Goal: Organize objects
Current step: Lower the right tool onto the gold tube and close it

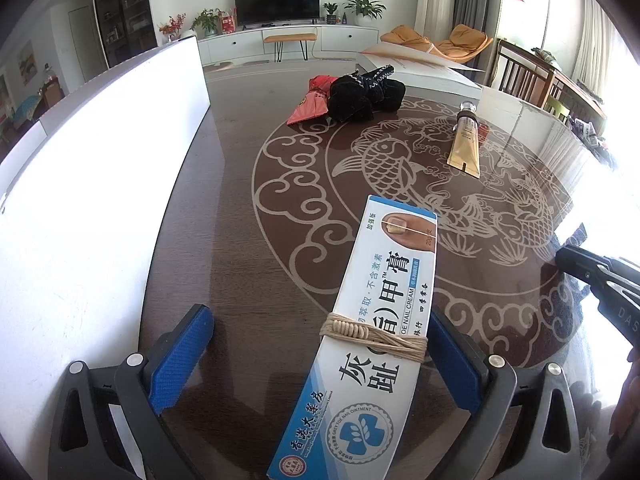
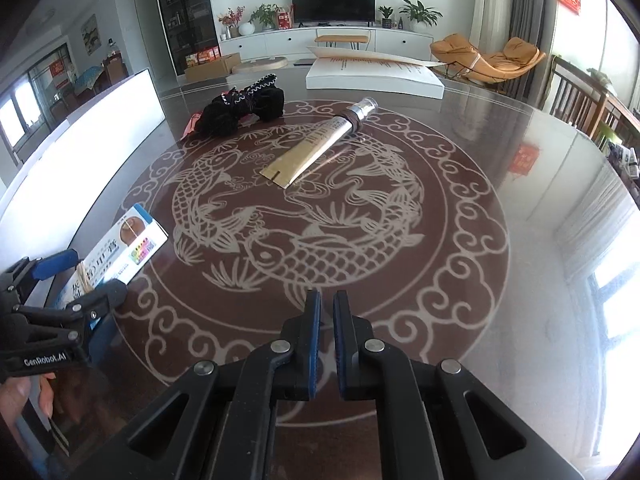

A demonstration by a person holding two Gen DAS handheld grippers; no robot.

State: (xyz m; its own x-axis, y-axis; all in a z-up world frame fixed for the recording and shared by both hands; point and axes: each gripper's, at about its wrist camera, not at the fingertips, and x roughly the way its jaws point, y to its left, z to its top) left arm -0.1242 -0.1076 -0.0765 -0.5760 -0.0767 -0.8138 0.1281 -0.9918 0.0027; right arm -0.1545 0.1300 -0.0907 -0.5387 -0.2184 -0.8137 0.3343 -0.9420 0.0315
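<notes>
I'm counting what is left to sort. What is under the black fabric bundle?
A red packet pokes out from beneath the black fabric bundle on its left side. How far the packet reaches underneath, and whether anything else lies below, is covered.

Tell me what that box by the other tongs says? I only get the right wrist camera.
Observer: The box reads "toe nail cream" and shows a picture of a toenail.
Child: Is something tied on it?
Observer: Yes, beige cord is wound several times around its middle.
Child: Are the left tongs squeezing it?
Observer: No. The left tongs stand wide open, and one pad is well clear of the box.
</notes>
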